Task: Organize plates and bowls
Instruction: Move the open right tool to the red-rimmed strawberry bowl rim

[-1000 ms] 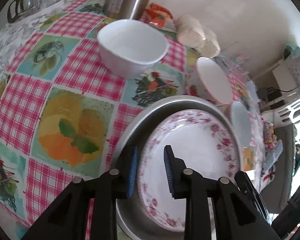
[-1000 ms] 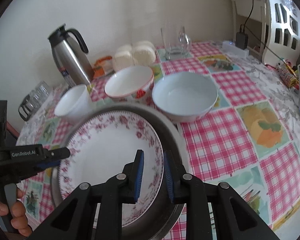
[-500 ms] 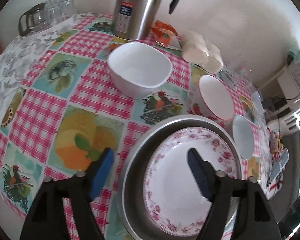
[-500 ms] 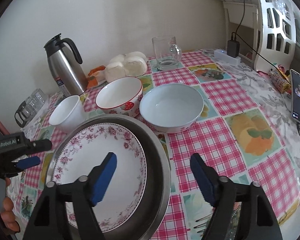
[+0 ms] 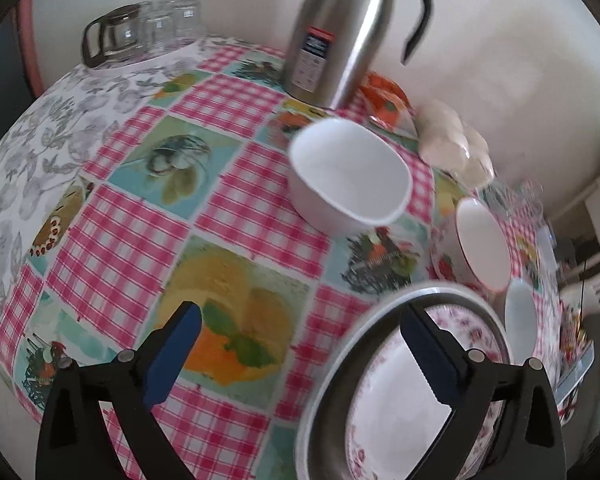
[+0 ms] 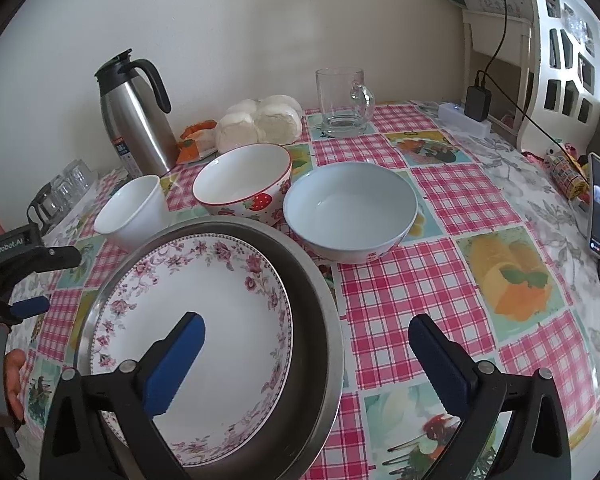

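Floral-rimmed plate [image 6: 204,312] lies inside the steel tray [image 6: 320,304], under the right gripper [image 6: 306,356], whose jaws are opening wide with the tray's edge between them, pressing nothing. Left gripper [image 5: 296,356] is likewise opening, straddling the tray's rim; white bowl [image 5: 348,176] sits beyond it, untouched

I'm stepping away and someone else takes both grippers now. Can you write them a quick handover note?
Left gripper: jaws opening, nothing between them.
Right gripper: jaws opening, straddling the metal tray's rim without gripping.
Done: floral plate lies in the metal tray.
Left: three bowls sit loose behind the tray: the white bowl, the strawberry bowl and the pale blue bowl. Probably stack them next.
Mind the steel jug and glass mug further back.
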A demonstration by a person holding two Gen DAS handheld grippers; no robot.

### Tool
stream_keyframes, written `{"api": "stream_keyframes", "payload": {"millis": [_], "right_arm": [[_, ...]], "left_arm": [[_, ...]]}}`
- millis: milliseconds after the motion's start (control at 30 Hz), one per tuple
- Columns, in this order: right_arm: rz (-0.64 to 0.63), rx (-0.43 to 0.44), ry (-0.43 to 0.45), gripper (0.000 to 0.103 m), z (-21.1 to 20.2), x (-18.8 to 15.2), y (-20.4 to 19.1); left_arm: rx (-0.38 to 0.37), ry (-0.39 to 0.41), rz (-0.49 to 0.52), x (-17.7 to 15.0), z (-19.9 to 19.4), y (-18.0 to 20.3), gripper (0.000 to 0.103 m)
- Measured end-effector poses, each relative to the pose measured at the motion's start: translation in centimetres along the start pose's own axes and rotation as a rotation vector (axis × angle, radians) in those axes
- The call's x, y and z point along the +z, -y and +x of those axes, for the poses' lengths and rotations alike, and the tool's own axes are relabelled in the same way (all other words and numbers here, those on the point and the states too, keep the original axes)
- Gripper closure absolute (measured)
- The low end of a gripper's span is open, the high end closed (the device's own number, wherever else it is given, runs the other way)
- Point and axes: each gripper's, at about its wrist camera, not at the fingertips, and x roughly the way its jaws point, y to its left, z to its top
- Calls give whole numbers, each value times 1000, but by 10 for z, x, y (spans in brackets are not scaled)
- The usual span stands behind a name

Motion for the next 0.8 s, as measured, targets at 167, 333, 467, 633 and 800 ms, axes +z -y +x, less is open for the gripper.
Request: {"api": "stream_keyframes", "payload": {"millis": [167, 333, 467, 633, 800], "right_arm": [[39, 16, 25, 0, -2, 6, 4], [57, 25, 66, 0, -10, 18, 3], [52, 19, 69, 0, -11, 31, -1], [23, 33, 52, 0, -6, 47, -5], [3, 35, 44, 0, -2, 72, -9]], "left_arm": [[-34, 80, -45, 13, -8, -12, 3], [-110, 131, -85, 26, -9, -17, 3], [-151, 161, -79, 33, -12, -11, 3], [-238, 148, -36, 40, -13, 7, 3], [-288, 132, -9, 43, -7, 26, 3]]}}
